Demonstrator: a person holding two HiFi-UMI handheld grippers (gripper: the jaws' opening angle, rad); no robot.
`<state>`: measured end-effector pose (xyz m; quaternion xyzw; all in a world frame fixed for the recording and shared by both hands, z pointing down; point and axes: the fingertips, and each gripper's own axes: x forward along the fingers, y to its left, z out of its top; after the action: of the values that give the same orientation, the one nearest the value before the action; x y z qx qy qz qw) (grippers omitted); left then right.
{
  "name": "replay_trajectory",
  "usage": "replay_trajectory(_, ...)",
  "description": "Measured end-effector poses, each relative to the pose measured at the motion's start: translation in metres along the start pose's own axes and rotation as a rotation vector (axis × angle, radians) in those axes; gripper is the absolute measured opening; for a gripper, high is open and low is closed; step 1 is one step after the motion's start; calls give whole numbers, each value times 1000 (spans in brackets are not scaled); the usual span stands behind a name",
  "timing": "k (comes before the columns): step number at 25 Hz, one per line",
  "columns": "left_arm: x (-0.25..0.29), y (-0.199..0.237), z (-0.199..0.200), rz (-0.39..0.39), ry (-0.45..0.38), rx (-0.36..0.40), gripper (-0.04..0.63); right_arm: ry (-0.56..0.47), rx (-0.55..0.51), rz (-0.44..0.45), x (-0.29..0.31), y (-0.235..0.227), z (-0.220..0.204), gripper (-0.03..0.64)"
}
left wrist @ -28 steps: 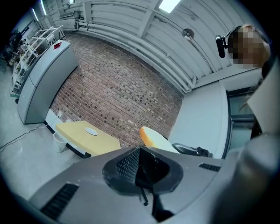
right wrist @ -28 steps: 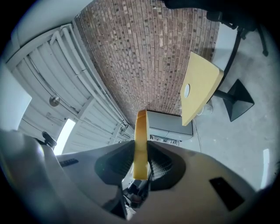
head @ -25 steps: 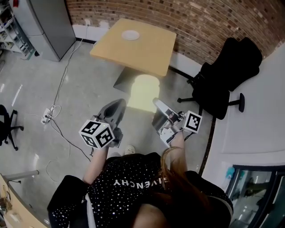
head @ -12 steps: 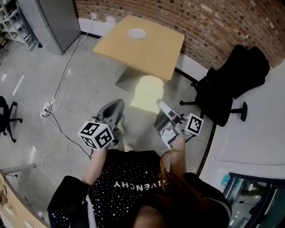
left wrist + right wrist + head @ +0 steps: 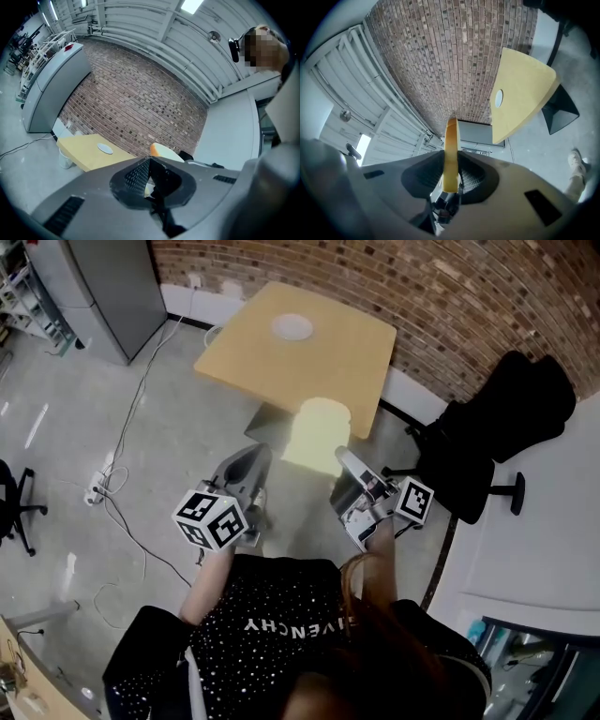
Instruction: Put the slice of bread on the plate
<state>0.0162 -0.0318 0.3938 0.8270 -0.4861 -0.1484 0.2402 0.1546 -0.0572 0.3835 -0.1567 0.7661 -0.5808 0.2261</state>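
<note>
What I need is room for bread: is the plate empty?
Empty: the plate shows bare white on the table; the slice of bread is clamped in the right gripper.

One slice, one plate

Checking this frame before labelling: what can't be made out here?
- plate: too small in every view to tell whether it is empty.
- slice of bread: right gripper view shows it edge-on; its lower end hides between the right gripper's pads.
- white bin: left gripper view, too small and blurred to see inside.
</note>
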Motion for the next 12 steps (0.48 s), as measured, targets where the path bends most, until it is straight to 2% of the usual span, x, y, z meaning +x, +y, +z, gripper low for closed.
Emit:
replay_trajectory(5,41,42,37,-16,-12,-20,9,-10,-3,-12,48,-6,36,98)
replay_trajectory(12,115,96,78,-62,23,-24,11,-51,-30,-22,120,-18,99,97)
